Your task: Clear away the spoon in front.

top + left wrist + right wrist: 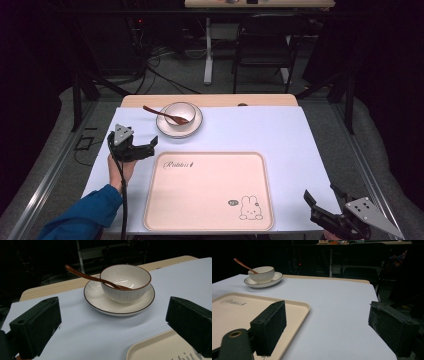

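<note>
A white bowl (181, 111) with a dark rim stands on a matching plate (196, 126) at the back of the table, left of centre. A brown spoon (159, 112) rests in the bowl, its handle pointing back left. A cream tray (200, 200) with a rabbit print lies bare at the front. My left gripper (150, 146) is open and holds nothing. It sits left of the tray's far corner and faces the bowl (125, 287), plate (93, 297) and spoon (82, 273). My right gripper (322, 196) is open and bare at the front right corner, with the tray's edge (294, 315) by its left jaw.
A pale sheet (280, 140) covers the table, with the wooden edge (210, 100) showing at the back. On the floor beyond stand a black chair (262, 45) and a second table's leg (208, 50), with cables (160, 75) nearby. The table's right edge (379, 315) is near my right gripper.
</note>
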Demonstrator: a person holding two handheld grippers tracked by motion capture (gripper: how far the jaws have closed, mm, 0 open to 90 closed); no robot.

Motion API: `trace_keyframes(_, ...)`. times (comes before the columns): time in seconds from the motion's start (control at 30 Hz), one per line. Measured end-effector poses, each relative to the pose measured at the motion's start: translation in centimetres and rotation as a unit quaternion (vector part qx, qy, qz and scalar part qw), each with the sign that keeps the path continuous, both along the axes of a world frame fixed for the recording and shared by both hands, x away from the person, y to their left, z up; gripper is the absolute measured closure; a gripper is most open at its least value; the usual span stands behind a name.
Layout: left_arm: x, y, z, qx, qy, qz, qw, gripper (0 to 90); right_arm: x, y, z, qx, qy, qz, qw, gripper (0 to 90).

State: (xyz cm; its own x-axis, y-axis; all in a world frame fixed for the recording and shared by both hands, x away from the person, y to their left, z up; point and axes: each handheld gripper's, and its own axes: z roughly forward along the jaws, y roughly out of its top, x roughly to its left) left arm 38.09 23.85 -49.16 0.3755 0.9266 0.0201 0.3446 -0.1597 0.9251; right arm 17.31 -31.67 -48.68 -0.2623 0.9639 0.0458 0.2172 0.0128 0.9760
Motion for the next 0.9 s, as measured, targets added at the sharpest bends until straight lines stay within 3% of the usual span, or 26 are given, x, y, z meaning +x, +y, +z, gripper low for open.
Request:
trace_keyframes(0.67,3.8,-0.5,-0.5,-0.025,0.016,0.028,0.9992,0.3,0.0,0.0,0.0,0.000,0.000,0.002,1.0000,13.8)
trace_keyframes(0.9,5.3,-1.0,-0.8,-0.036,0.021,0.024,0.9988,0.1,0.0,0.0,0.0,0.000,-0.002,0.002,1.0000,13.8)
